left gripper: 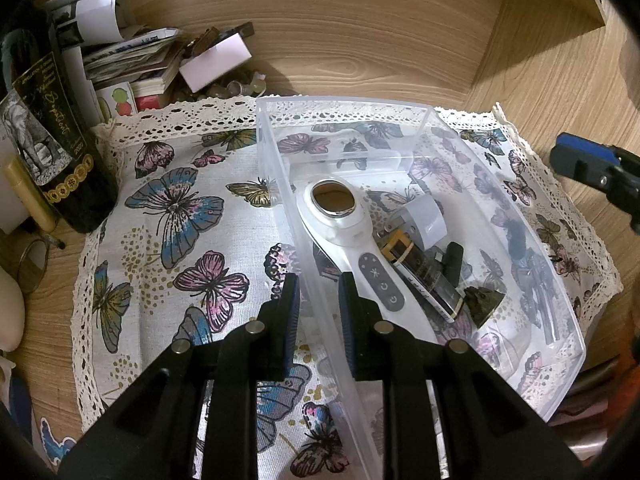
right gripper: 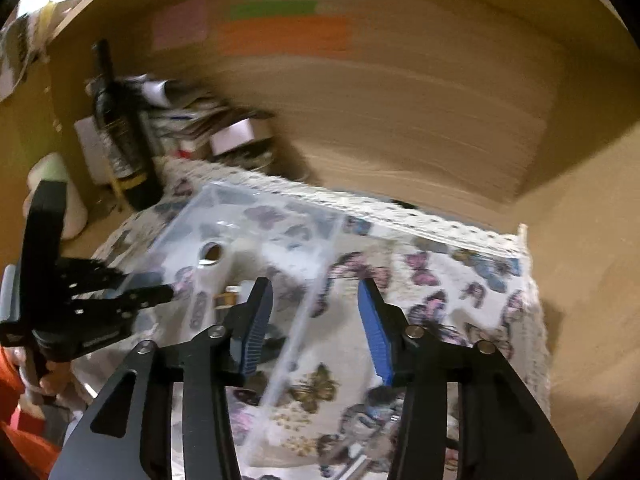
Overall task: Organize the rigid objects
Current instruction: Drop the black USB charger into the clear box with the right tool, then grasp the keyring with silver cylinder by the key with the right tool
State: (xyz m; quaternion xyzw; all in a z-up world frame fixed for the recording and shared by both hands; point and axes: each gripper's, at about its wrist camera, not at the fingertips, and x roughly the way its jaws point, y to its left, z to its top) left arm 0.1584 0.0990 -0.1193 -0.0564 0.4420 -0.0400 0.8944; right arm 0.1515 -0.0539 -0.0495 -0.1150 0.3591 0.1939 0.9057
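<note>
Left gripper [left gripper: 319, 304]: its fingers are set astride the near left wall of the clear plastic box [left gripper: 276, 152], one inside and one outside, clamped on it.
Right gripper [right gripper: 316, 322]: held above the box's right wall, fingers wide apart, nothing between them.
Box contents: a white handheld device [left gripper: 340, 220], a dark tube with a gold band [left gripper: 424, 272] and a small dark cone [left gripper: 484, 300] are seen inside.
Butterfly cloth [left gripper: 180, 208]: spread under the box.
Dark bottle [left gripper: 52, 136]: stood upright at the far left, off the cloth.
Paper pile [left gripper: 132, 60]: heaped behind the bottle.
</note>
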